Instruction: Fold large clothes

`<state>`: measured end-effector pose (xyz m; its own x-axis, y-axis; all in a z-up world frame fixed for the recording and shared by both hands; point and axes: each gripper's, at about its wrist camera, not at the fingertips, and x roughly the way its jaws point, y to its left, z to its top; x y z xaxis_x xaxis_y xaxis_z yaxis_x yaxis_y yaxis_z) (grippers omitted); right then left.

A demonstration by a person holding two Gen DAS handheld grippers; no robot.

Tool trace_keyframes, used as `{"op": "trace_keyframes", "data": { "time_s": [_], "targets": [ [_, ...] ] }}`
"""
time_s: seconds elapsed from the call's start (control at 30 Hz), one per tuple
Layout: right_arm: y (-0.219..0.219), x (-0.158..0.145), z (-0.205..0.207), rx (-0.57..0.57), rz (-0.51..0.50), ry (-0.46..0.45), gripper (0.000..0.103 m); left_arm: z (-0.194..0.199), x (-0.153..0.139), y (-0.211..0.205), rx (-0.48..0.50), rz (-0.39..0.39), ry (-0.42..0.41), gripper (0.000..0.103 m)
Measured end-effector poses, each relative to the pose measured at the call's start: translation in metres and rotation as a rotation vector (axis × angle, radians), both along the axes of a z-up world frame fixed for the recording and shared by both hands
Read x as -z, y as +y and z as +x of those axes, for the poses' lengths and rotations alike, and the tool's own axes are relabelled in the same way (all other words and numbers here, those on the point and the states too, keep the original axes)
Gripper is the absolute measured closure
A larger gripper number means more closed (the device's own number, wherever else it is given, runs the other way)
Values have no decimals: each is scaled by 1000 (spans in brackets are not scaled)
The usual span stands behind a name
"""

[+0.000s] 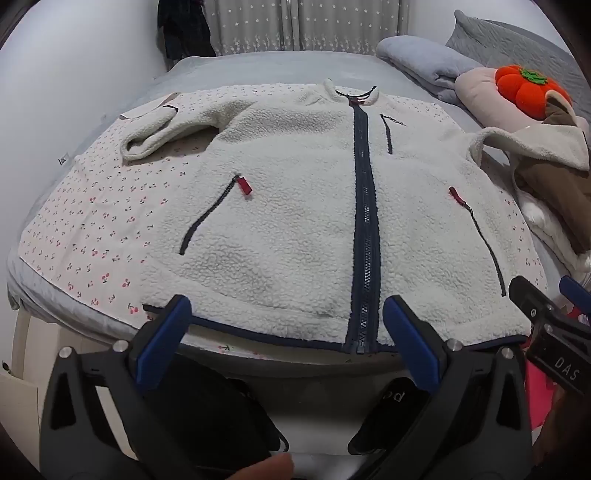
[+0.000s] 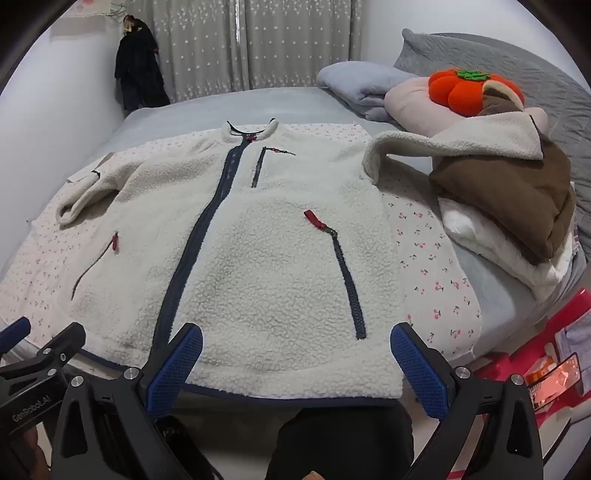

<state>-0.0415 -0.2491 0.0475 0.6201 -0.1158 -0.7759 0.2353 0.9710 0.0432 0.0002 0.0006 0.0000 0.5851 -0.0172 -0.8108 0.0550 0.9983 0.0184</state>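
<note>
Big grey-sheeted bed (image 1: pixel 258 66) is filling both views, w/ a white cherry-print cotton cloth (image 1: pixel 92 221) spread over its near end. Lying flat on that cloth, front up, is the cream sherpa-fleece jacket w/ navy centre zip and red zip pulls (image 1: pixel 295 221), collar pointing away toward the star-print grey curtains (image 1: pixel 295 26), navy hem running along the bed's near edge.

Left gripper (image 1: pixel 286 323) is hovering just short of that hem, tilted down, blue-padded fingers (image 1: pixel 162 343) standing wide apart w/ nothing between them; the zip's bottom end is sitting between the tips. Right gripper (image 2: pixel 295 350) is doing the same further right, fingers spread wide, empty, tips over the hem beside the right pocket zip. Neither one is touching fleece as far as I can tell.

Left wrist view is catching the jacket's left sleeve doubled back on the cloth, plus a fingertip at the bottom edge. Right wrist view is showing more of the brown fleece-lined coat (image 2: pixel 517 192) piled on white bedding at the right, w/ the jacket's other sleeve draping up against it, the orange plush pumpkin (image 2: pixel 465 92) on a pink pillow, and red-pink clutter past the bed's corner.
</note>
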Motion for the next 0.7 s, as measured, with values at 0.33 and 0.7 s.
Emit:
{"op": "trace_keyframes", "data": {
  "time_s": [0.33, 0.7],
  "targets": [
    [6, 2, -1, -8, -7, 9, 0, 0, -3, 7, -5, 0, -11, 0],
    [0, -1, 1, 2, 2, 1, 0, 1, -2, 4, -8, 13, -8, 0]
  ]
}}
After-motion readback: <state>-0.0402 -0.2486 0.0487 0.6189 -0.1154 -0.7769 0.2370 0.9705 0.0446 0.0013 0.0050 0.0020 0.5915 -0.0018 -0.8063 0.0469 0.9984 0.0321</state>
